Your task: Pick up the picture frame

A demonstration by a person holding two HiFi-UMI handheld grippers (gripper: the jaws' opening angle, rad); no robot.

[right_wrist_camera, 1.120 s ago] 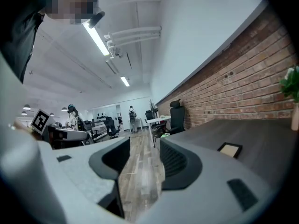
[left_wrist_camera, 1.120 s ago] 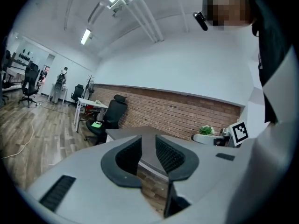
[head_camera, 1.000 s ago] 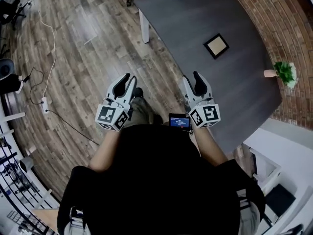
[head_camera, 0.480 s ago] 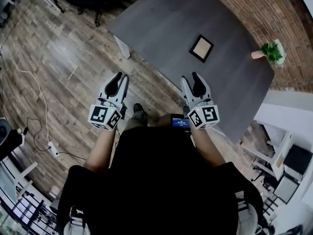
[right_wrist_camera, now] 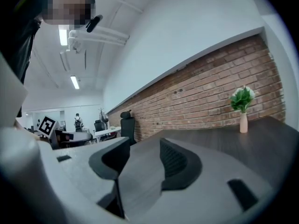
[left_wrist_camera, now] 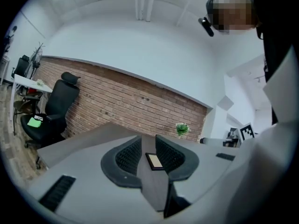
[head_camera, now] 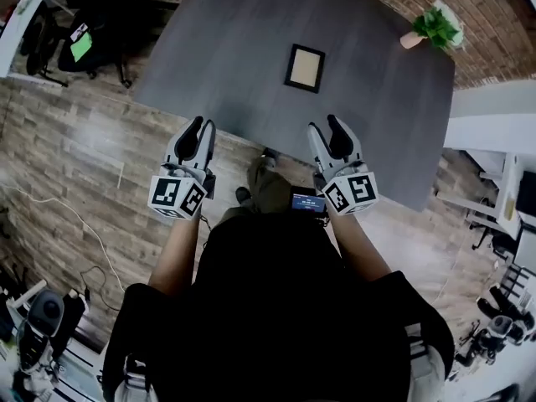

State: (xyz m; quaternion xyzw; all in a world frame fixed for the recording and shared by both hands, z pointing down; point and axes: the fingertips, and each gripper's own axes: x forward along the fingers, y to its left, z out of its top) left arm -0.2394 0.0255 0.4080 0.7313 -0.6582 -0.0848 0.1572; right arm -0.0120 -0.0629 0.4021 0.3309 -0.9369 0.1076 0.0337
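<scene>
A small black picture frame (head_camera: 305, 67) with a pale insert lies flat on the dark grey table (head_camera: 234, 48), well beyond both grippers. In the left gripper view the picture frame (left_wrist_camera: 154, 161) shows far off between the jaws. My left gripper (head_camera: 199, 128) hovers at the table's near edge, open and empty. My right gripper (head_camera: 327, 128) is level with it over the same edge, also open with nothing between its jaws. The right gripper view looks along the tabletop (right_wrist_camera: 210, 141); the frame is not in it.
A small potted plant in a pink vase (head_camera: 433, 27) stands at the table's far right corner, also seen as the plant (right_wrist_camera: 242, 107). A black office chair (head_camera: 88, 44) sits left of the table on the wood floor. A brick wall (left_wrist_camera: 117, 108) runs behind the table.
The person has turned and stepped up to the table: the frame and table have swung to straight ahead. Both grippers now reach the table's near edge, still open.
</scene>
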